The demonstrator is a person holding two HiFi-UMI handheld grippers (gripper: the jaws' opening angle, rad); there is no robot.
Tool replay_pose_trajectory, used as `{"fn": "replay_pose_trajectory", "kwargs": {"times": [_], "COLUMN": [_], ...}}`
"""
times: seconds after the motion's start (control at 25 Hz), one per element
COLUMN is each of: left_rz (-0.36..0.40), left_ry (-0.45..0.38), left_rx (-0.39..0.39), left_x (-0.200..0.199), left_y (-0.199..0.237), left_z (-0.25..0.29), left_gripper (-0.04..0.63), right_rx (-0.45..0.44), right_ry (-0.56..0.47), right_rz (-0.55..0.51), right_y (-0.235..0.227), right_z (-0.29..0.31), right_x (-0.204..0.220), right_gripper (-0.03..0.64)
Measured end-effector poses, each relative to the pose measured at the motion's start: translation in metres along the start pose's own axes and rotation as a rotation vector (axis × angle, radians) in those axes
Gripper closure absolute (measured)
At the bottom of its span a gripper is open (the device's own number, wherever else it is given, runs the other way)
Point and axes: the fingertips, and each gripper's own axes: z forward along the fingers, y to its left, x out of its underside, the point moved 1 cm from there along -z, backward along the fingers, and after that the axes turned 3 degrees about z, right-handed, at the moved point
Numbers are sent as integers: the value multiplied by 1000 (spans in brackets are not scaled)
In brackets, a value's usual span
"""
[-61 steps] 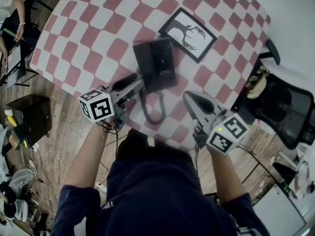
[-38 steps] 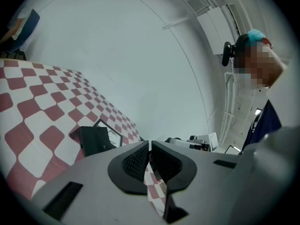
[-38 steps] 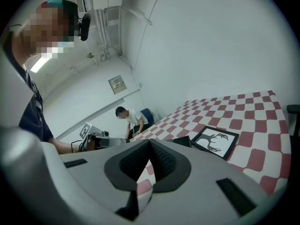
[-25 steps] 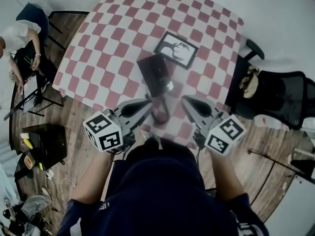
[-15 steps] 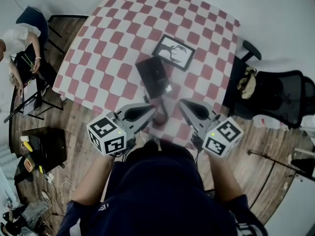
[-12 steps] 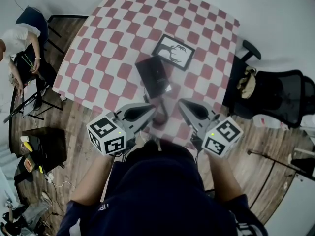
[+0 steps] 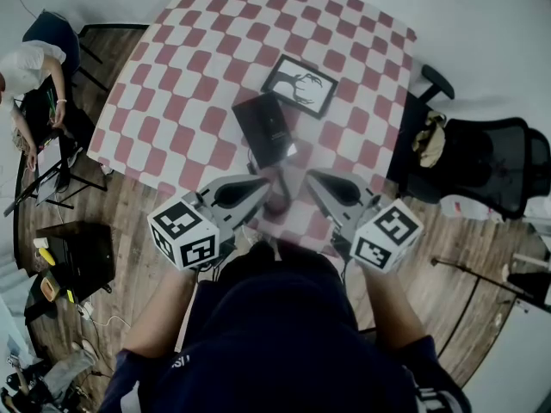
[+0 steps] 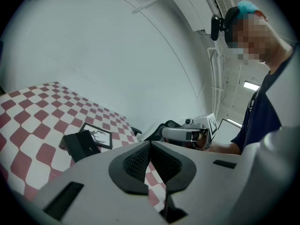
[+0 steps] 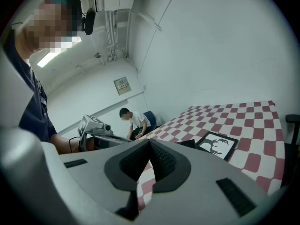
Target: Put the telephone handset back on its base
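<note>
surface: red-and-white checked table, wood floor around | telephone: frame centre, black, handset not distinguishable from base | picture frame: just upper right of it | my left claw: lower centre, jaws pressed together, empty | my right claw: alongside, likewise closed, empty

Head cam: high, steeply down. Cams on left tool and right tool: low, cross-facing. All share red-white checkered surface.
</note>
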Motion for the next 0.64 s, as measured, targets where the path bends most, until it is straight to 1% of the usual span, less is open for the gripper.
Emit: {"fn": "replay_pose_trajectory", "kwargs": {"times": [0.64], "left_rz": [-7], "left_ry": [-16], "left_rx": [-16], "left_x": [-4], "left_y": [2], "left_z": [11], "left_gripper": [560], "right_rx": [-18], "right_ry": [23], "right_rz": [-21], "right_y": [-7], "right_z": [-3], "right_x": [-2], "right_gripper": [601]}}
